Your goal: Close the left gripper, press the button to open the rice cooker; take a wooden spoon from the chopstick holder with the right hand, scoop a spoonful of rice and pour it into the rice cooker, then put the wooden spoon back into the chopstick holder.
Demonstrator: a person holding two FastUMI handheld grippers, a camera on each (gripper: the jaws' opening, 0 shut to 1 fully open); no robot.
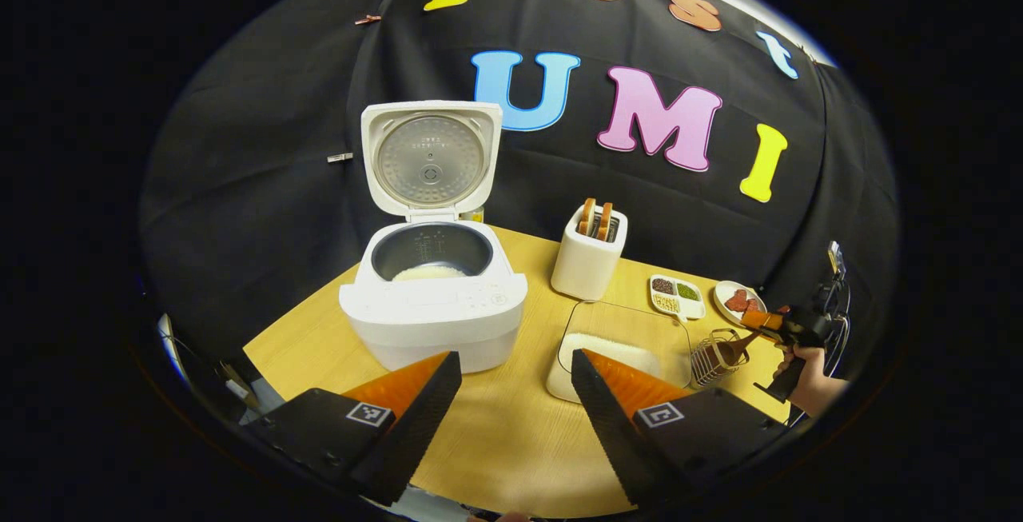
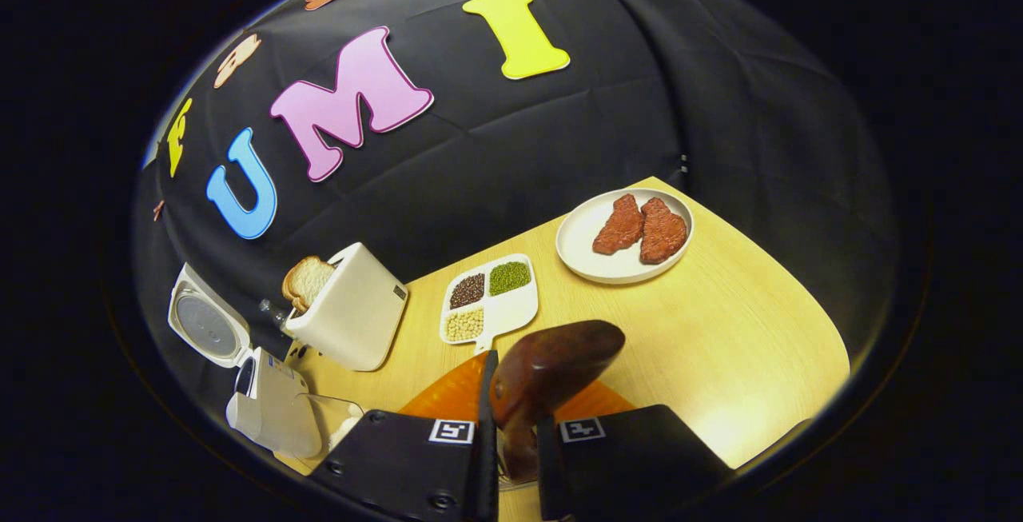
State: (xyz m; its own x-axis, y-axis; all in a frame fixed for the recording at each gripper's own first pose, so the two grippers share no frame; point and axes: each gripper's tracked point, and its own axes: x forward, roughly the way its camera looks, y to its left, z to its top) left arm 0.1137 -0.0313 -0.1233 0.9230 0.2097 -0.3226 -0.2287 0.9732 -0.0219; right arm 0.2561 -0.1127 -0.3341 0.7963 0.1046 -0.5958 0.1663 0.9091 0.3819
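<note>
Right gripper view: right tool [image 2: 511, 426] clamped narrow on the wooden spoon [image 2: 551, 370], bowl up, over the pale wood desk [image 2: 743, 330]. Left tool [image 1: 515, 410] wide apart above the desk's near edge. Rice cooker [image 1: 431, 298] far left, lid raised. Chopstick holder [image 1: 717, 356] right of the glass rice tray [image 1: 623, 346]. Black cloth wall behind.

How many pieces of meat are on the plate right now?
2. Both lie side by side on the white plate at the table's far corner: the left piece and the right piece, edges about touching. Nothing seems hidden beneath them.
</note>
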